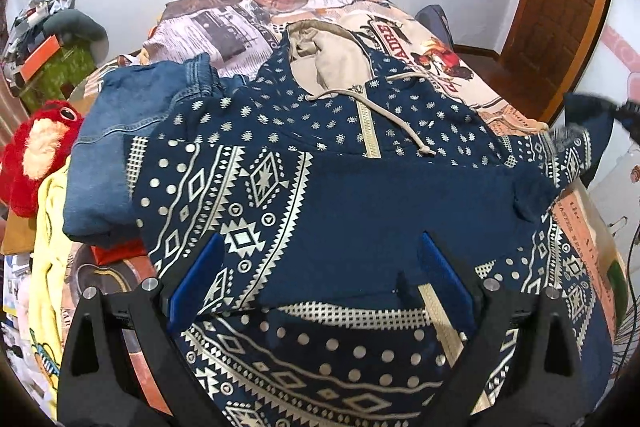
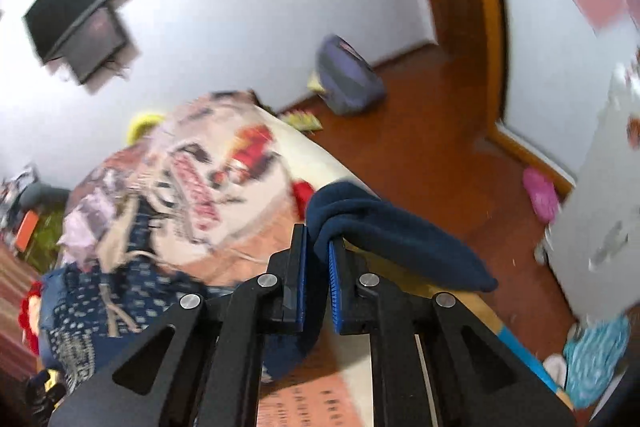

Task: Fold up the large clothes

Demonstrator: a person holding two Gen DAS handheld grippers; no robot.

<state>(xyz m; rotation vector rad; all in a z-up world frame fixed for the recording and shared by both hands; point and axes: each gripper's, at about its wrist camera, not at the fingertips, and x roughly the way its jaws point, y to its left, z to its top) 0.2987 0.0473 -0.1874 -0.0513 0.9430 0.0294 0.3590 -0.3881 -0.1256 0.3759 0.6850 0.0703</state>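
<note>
A navy hoodie point(image 1: 360, 195) with silver tribal print, beige zipper and drawstrings lies spread on the bed, its beige-lined hood point(image 1: 328, 55) toward the far end. My left gripper point(image 1: 320, 263) is open and hovers over the hoodie's lower front, empty. My right gripper point(image 2: 318, 239) is shut on the hoodie's navy sleeve cuff point(image 2: 384, 227) and holds it lifted off the bed's right side; in the left wrist view that gripper shows blurred at the right edge point(image 1: 616, 111). The hoodie's body also shows in the right wrist view point(image 2: 120, 291).
The bed has a printed cover point(image 1: 420, 39). A folded denim garment point(image 1: 132, 131) lies left of the hoodie. A red plush toy point(image 1: 36, 151) and yellow cloth point(image 1: 48, 259) are at the left. A backpack point(image 2: 348, 79) sits on the wooden floor near the door frame point(image 1: 568, 19).
</note>
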